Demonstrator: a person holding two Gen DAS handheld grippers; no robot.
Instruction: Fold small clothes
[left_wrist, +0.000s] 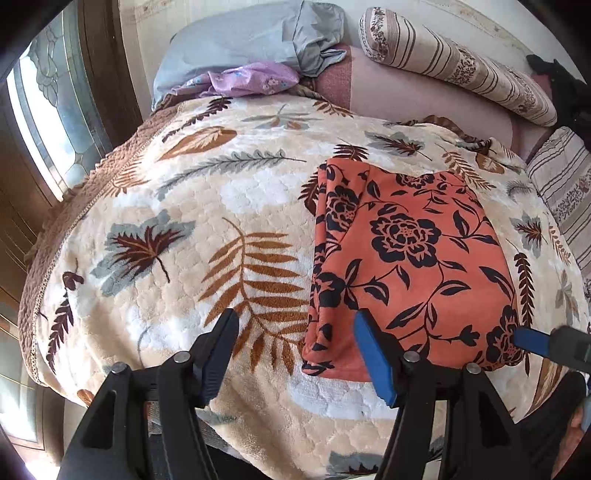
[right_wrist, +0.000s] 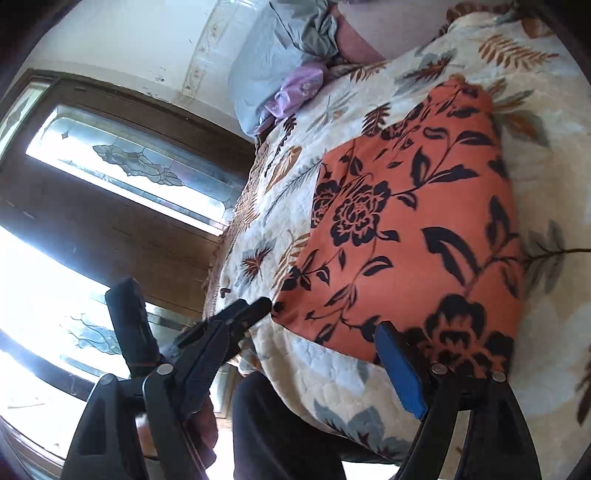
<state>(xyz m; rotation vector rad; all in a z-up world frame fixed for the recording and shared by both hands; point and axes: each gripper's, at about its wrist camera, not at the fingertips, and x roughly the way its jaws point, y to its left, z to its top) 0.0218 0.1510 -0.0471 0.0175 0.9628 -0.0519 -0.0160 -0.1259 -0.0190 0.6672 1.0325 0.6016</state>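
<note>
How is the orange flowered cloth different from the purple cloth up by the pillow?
The orange cloth has big black flowers; the purple cloth has small pale ones. The orange cloth lies folded flat in a neat block on the leaf-print blanket; the purple cloth sits crumpled against the grey pillow. The orange cloth lies nearer the grippers. Both rest on the bed, unheld.

Bed (left_wrist: 155, 332) covered by a cream plush blanket (left_wrist: 184, 206) printed with brown, rust and grey leaves, brown trim along its edge. At the head: grey-blue pillow (left_wrist: 236, 40), crumpled lilac floral cloth (left_wrist: 255, 79), pink sheet (left_wrist: 424, 99), striped floral bolster (left_wrist: 458, 66). A second striped cushion (left_wrist: 565, 192) lies at the far side. Pale wall (right_wrist: 147, 44) behind. Dark wooden door (right_wrist: 110, 229) with leaded glass panels (right_wrist: 129, 162), daylight strong through them.
</note>
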